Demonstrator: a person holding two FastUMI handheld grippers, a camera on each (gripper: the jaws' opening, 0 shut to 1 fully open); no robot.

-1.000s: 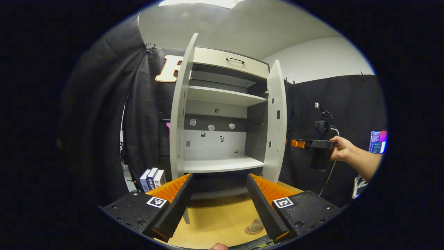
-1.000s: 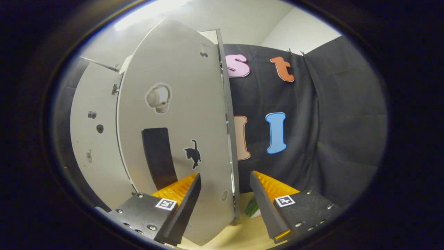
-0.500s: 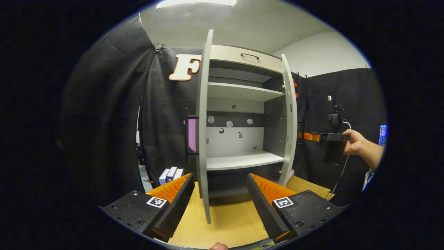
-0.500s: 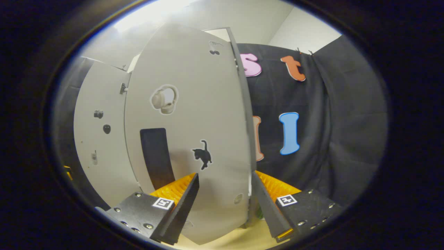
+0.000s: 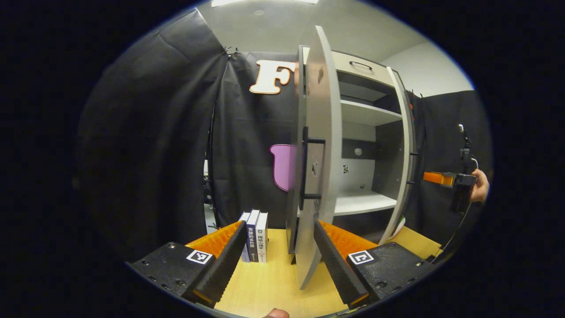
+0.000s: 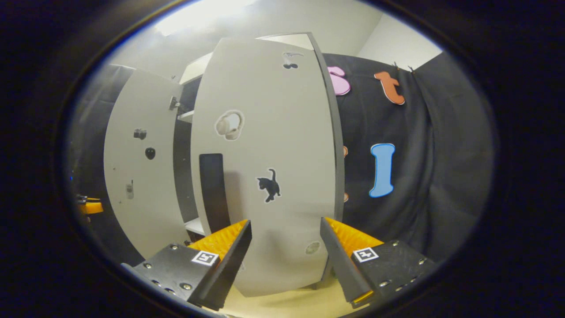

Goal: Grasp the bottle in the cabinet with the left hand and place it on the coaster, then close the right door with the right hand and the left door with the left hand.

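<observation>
Two flat grey cabinet doors [image 5: 320, 145] [image 6: 265, 168] are seen ajar, three upright books [image 5: 254, 236] near the wooden tabletop's [image 5: 269, 282] back edge, both grippers [image 5: 273, 260] [image 6: 284, 260] spread wide, empty.

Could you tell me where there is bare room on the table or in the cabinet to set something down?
The lower shelf inside the cabinet looks bare, as does the upper shelf. The tabletop is free between the books and the left door. It is crowded where the left gripper straddles that door's edge.

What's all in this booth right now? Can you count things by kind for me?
Cabinets: 1
Cabinet doors: 2
Books: 3
Claws: 2
Total: 8
</observation>
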